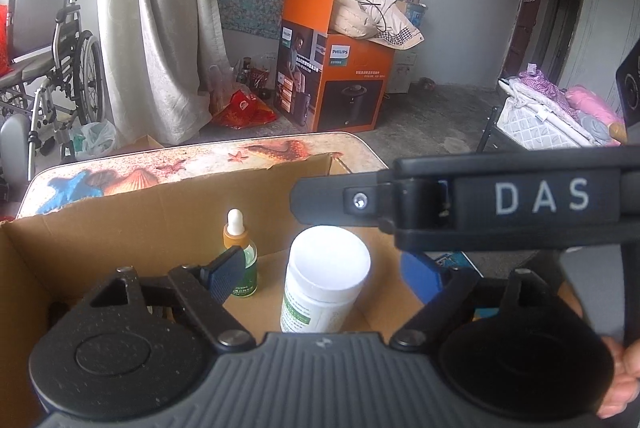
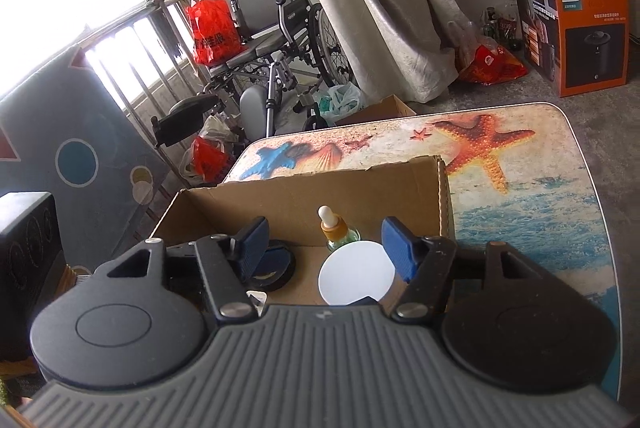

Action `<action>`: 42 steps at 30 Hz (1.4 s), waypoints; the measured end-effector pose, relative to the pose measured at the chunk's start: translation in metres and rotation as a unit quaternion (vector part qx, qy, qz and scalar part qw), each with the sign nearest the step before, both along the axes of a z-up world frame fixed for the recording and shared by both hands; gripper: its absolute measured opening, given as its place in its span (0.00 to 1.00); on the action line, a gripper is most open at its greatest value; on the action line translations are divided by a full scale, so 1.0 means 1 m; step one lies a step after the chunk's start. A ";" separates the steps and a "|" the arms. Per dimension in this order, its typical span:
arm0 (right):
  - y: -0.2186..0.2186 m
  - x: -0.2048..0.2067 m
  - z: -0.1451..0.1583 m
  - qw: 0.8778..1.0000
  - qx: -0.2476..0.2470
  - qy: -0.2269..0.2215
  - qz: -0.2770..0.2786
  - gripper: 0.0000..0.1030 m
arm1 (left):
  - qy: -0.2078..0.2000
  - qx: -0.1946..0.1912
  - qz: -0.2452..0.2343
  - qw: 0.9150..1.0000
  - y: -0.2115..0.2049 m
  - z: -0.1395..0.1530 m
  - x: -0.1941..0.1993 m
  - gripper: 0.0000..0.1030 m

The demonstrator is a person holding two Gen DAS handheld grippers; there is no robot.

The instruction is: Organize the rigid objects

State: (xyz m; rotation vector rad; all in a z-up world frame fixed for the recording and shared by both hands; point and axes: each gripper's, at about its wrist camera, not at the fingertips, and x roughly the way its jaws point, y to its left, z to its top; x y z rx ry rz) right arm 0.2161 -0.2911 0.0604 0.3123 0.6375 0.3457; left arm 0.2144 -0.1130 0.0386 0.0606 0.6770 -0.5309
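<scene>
1. Cardboard walls of the box (image 2: 248, 204) stand thin and low around three items: at lower left of the right wrist view a dark round tin (image 2: 276, 266) lies flat, and a gripper finger dragged past could shove it into the wall.
2. Left of centre in the left wrist view stands the dropper bottle (image 1: 240, 256), narrow and tall (likely the easiest to topple); one finger (image 1: 224, 274) of the left gripper (image 1: 332, 276) sits just beside it, so a sideways pull could knock it over.
3. At the middle, the white jar (image 1: 326, 278) stands upright between the wide-open left fingers, untouched as far as I can tell; lifting out crookedly could catch its lid.
4. Towards the right, the right gripper (image 2: 326, 248) is also open and empty above the jar; both tools crowd one box and could collide.
</scene>
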 end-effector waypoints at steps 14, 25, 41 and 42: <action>-0.020 -0.129 0.050 0.994 0.043 -0.091 -0.047 0.94 | -0.055 -0.006 0.057 0.997 0.031 0.065 -0.099 1.00; 0.004 -0.177 0.031 0.993 -0.019 -0.074 -0.089 0.99 | -0.038 0.075 0.165 0.983 0.056 0.067 -0.119 1.00; 0.066 -0.152 -0.015 0.989 -0.125 0.020 -0.071 0.99 | 0.053 0.068 0.231 0.969 0.107 0.013 -0.109 1.00; 0.071 -0.150 -0.017 0.989 -0.129 0.023 -0.069 0.99 | 0.054 0.070 0.232 0.969 0.108 0.011 -0.108 1.00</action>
